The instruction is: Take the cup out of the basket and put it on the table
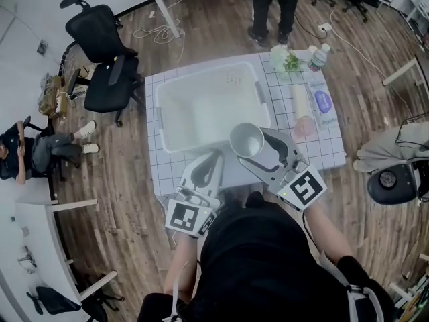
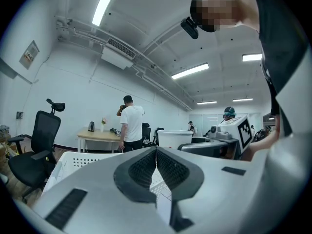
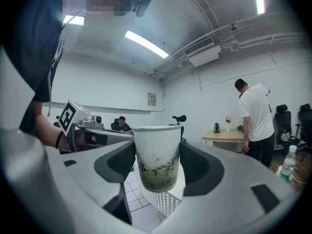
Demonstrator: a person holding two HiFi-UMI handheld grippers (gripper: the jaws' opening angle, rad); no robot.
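Note:
A white paper cup (image 3: 156, 157) with a green bamboo print stands upright between the jaws of my right gripper (image 3: 157, 165), which is shut on it. In the head view the cup (image 1: 247, 139) is held above the near right corner of the white perforated basket (image 1: 175, 115), its open mouth facing up. The basket looks empty inside. My left gripper (image 1: 209, 168) hovers over the table's near edge just in front of the basket, its jaws shut with nothing between them (image 2: 156, 165). The basket (image 2: 73, 161) shows low at the left in the left gripper view.
The white gridded table (image 1: 327, 151) carries a water bottle (image 1: 318, 58), a small plant (image 1: 288, 62), a cylinder (image 1: 299, 101) and a card along its right side. A person (image 1: 271, 5) stands beyond the table. An office chair (image 1: 104, 66) is at the left.

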